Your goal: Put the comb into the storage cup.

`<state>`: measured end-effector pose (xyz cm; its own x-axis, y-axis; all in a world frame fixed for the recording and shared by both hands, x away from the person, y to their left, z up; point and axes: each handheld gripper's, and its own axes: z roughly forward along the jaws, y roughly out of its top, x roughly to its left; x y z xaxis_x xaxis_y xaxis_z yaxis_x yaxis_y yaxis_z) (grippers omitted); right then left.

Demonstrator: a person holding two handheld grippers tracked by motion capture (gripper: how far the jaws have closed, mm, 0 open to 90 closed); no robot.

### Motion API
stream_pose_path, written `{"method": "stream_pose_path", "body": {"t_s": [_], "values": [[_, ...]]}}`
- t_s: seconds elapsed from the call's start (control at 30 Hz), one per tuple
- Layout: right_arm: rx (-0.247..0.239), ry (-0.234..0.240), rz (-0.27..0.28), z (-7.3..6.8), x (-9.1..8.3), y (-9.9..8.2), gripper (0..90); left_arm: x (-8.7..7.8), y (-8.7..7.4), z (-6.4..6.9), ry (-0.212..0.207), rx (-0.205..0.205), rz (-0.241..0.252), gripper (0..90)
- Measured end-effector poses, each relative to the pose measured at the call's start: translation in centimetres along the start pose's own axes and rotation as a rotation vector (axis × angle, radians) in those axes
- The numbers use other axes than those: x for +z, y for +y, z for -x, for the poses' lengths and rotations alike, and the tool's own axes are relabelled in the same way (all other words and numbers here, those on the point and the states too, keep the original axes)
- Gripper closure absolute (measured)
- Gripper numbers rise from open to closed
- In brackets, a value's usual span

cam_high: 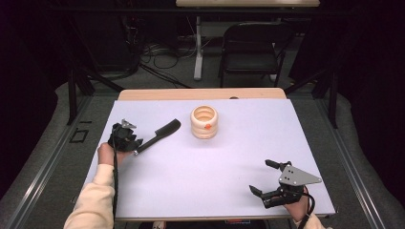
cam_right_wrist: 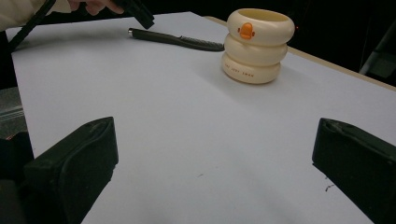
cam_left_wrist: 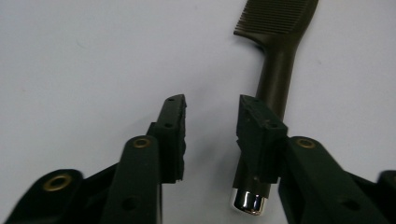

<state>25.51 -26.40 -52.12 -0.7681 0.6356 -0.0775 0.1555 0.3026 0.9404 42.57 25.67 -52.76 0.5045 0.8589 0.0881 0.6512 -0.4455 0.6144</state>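
A dark comb (cam_high: 157,136) with a shiny metal cap on its handle lies flat on the white table top (cam_high: 215,181), left of centre. My left gripper (cam_high: 135,144) hovers over the handle end, open. In the left gripper view the comb (cam_left_wrist: 275,60) runs under the right-hand jaw, and bare table shows in the gap of the left gripper (cam_left_wrist: 212,112). A cream ringed container (cam_high: 204,122) with an orange mark stands upright at the middle back. My right gripper (cam_high: 261,176) rests near the front right corner, wide open and holding nothing. It faces the container (cam_right_wrist: 258,44) and the comb (cam_right_wrist: 182,41).
A folding chair (cam_high: 253,43) and a table leg (cam_high: 197,47) with cables stand on the floor beyond the table's far edge. The wooden table edge (cam_high: 200,94) shows behind the white surface.
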Motion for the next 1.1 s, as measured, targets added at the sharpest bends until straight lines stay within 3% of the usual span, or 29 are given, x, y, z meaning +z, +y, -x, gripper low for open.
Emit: {"method": "stream_pose_path", "body": {"t_s": [0.17,0.43,0.87,1.1], "values": [[0.001,0.001,-0.002,0.0,0.0,0.0,0.0,-0.6,0.4,-0.2,0.001,-0.002,0.016,39.2],[-0.001,0.000,-0.004,0.0,0.1,0.0,0.0,-0.8,0.9,0.0,-0.007,0.022,0.007,19.5],[-0.005,0.003,-0.009,-0.1,0.3,0.0,0.0,-0.8,2.1,1.0,-0.034,0.064,-0.039,3.0],[-0.006,0.012,-0.017,-0.1,0.4,0.0,0.0,-0.3,3.1,1.7,-0.042,0.114,-0.078,0.2]]}}
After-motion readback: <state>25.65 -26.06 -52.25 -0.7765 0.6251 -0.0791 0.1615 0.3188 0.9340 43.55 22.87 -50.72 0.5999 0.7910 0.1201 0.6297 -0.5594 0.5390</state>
